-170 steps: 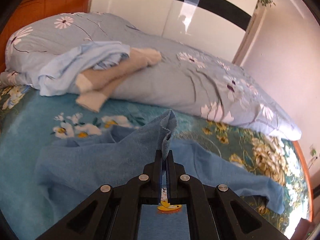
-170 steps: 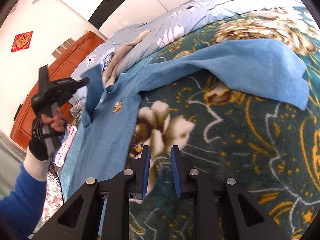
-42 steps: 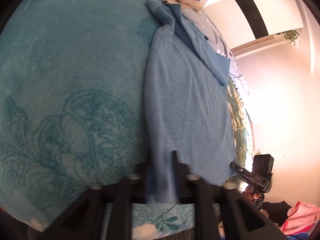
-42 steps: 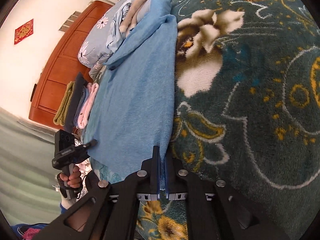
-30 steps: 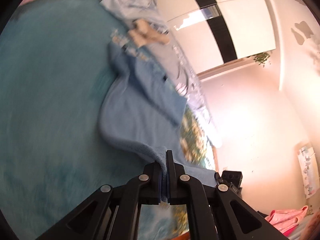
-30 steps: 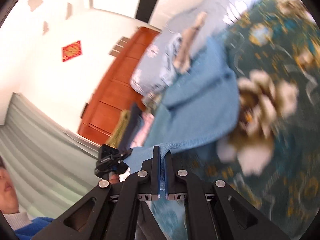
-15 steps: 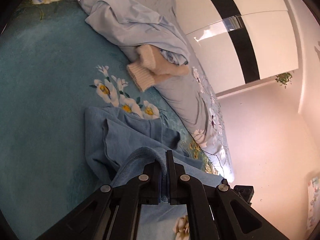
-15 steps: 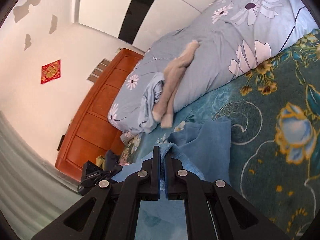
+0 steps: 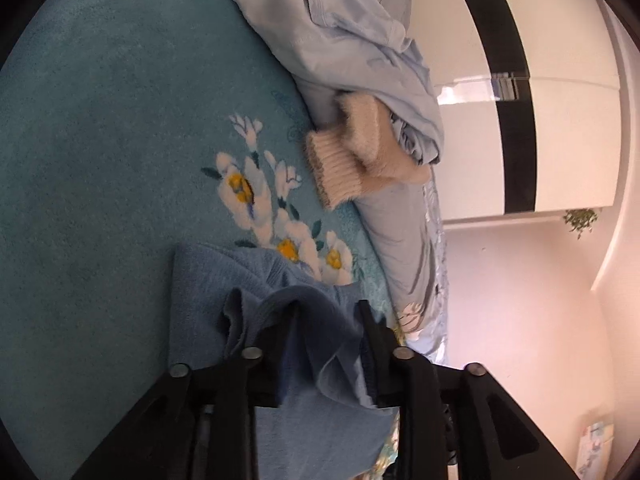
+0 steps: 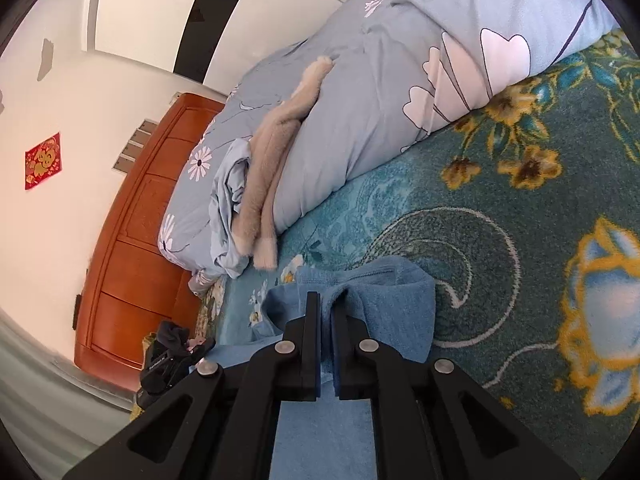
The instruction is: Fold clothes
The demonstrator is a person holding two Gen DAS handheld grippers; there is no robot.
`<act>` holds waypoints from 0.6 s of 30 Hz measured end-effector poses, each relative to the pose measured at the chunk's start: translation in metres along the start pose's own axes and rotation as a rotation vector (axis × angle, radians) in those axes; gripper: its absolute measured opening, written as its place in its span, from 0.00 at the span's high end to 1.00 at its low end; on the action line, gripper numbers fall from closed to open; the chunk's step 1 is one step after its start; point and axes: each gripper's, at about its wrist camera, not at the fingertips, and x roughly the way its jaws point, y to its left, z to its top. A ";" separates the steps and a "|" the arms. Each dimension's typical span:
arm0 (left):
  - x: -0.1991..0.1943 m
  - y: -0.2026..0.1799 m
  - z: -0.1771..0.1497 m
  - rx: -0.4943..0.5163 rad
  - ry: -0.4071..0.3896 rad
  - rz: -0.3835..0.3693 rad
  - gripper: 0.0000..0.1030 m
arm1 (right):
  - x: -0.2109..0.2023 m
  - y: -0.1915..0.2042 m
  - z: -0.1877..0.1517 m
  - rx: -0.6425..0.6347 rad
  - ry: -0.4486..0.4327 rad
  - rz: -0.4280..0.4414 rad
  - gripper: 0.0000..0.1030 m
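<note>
Ahead, a beige sweater [image 9: 352, 160] lies against the rolled duvet [image 10: 400, 100]. Left claw [image 9: 326, 312] has just opened around the blue shirt [image 10: 384, 292] on the bed [image 9: 100, 140]; right claw [image 10: 326, 300] pinches it.

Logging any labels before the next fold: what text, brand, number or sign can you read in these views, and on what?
Nothing legible.
Red square wall hanging: a gold figure, too blurred to read.
Other handheld gripper: a faint printed line on its body, too small to read.
Paper on the wall: blurred, unreadable.
Blue garment: no visible label.
</note>
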 end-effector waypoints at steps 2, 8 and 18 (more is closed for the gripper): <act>-0.009 0.005 0.004 -0.045 -0.051 -0.044 0.47 | -0.003 -0.002 0.001 0.021 -0.031 0.003 0.84; -0.026 0.002 0.002 0.028 -0.046 0.047 0.46 | -0.022 -0.011 0.009 0.060 -0.091 -0.010 0.64; -0.033 0.004 -0.032 0.309 0.089 0.272 0.33 | -0.049 -0.029 -0.034 -0.040 0.074 -0.087 0.55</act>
